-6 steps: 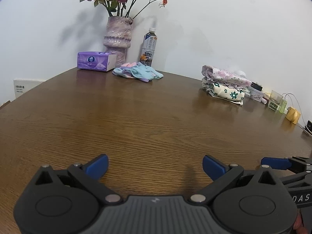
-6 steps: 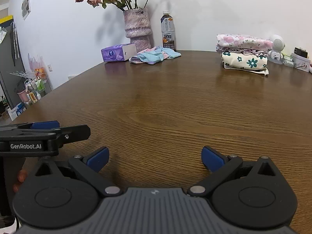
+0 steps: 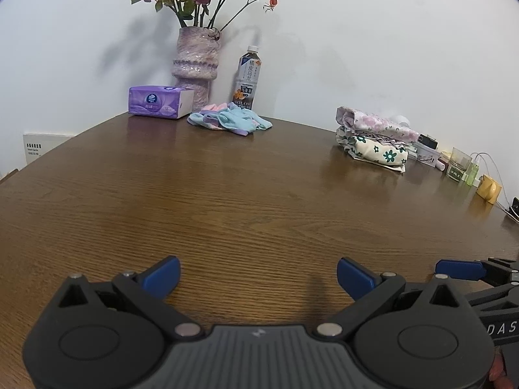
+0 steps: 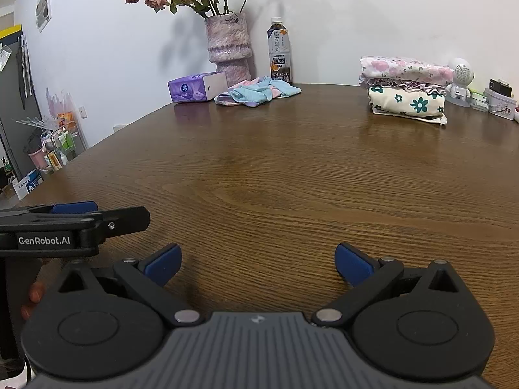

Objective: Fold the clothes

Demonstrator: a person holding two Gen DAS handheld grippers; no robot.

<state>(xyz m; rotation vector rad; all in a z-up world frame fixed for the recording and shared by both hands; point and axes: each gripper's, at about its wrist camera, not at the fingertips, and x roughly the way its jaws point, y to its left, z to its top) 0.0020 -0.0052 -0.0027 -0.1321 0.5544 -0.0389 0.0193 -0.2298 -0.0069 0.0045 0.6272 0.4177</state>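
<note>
A crumpled blue, pink and lilac garment [image 3: 232, 120] lies at the far side of the brown wooden table [image 3: 246, 201], by the vase; it also shows in the right wrist view [image 4: 259, 93]. A stack of folded floral clothes [image 3: 376, 136] sits at the far right, seen too in the right wrist view [image 4: 407, 95]. My left gripper [image 3: 258, 275] is open and empty, low over the near table. My right gripper [image 4: 258, 264] is open and empty beside it. Each gripper shows at the edge of the other's view.
A purple tissue box [image 3: 160, 101], a vase of dried roses [image 3: 194, 64] and a tea bottle [image 3: 247, 77] stand at the far edge. Small jars, a yellow object [image 3: 488, 188] and cables sit far right. A white speaker figure [image 4: 460, 79] stands behind the stack.
</note>
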